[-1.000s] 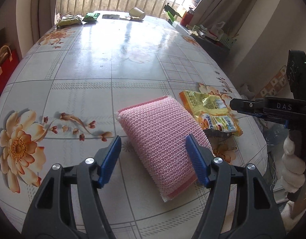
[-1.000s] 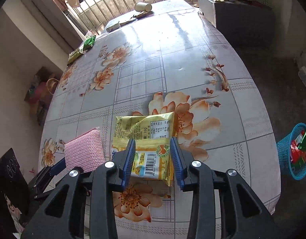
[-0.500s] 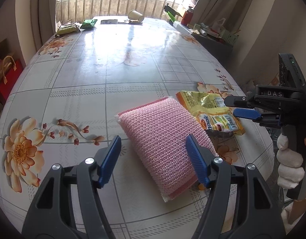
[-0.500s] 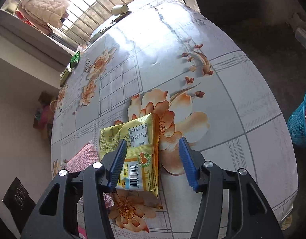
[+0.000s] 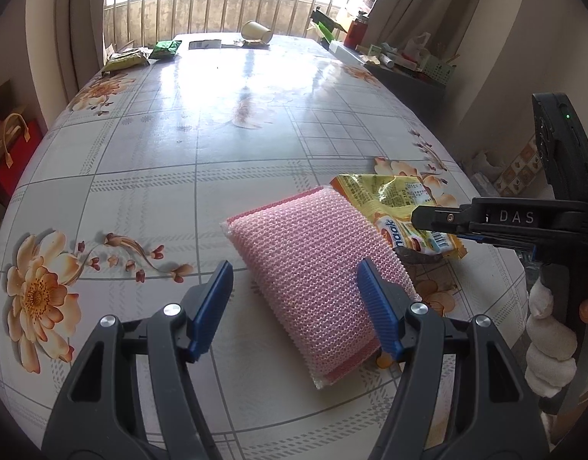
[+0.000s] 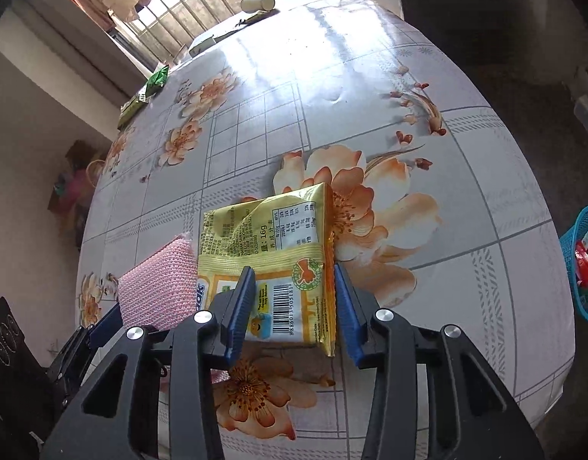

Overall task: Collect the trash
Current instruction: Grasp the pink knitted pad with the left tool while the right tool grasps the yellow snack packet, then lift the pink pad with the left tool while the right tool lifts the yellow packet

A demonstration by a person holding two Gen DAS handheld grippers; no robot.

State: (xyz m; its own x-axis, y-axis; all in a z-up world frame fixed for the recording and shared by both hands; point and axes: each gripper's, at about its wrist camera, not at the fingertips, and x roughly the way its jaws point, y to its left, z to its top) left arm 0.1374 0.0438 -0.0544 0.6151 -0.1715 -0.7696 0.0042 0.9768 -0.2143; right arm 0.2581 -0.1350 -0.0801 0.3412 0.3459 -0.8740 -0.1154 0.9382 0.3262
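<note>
A yellow snack wrapper [image 6: 271, 237] lies flat on the flowered table [image 5: 179, 134], next to a pink scrub sponge [image 5: 305, 253]. My right gripper [image 6: 294, 268] is low over the wrapper's near end. Its jaws are closing, the left pad over the wrapper's printed face and the right pad at its right edge. The wrapper shows no crumpling. My left gripper [image 5: 294, 264] hovers open, and the sponge's near part lies between its blue pads. In the left wrist view the right gripper's finger [image 5: 428, 218] reaches over the wrapper [image 5: 397, 199].
A blue basket [image 6: 577, 268] holding trash stands on the floor right of the table. A tipped paper cup [image 5: 257, 32] and green packets [image 5: 165, 48] lie at the table's far end. A cluttered side cabinet [image 5: 409, 65] stands at the right.
My right gripper opened wider, then narrowed again while sinking onto the wrapper's near end. The left gripper stayed over the sponge.
</note>
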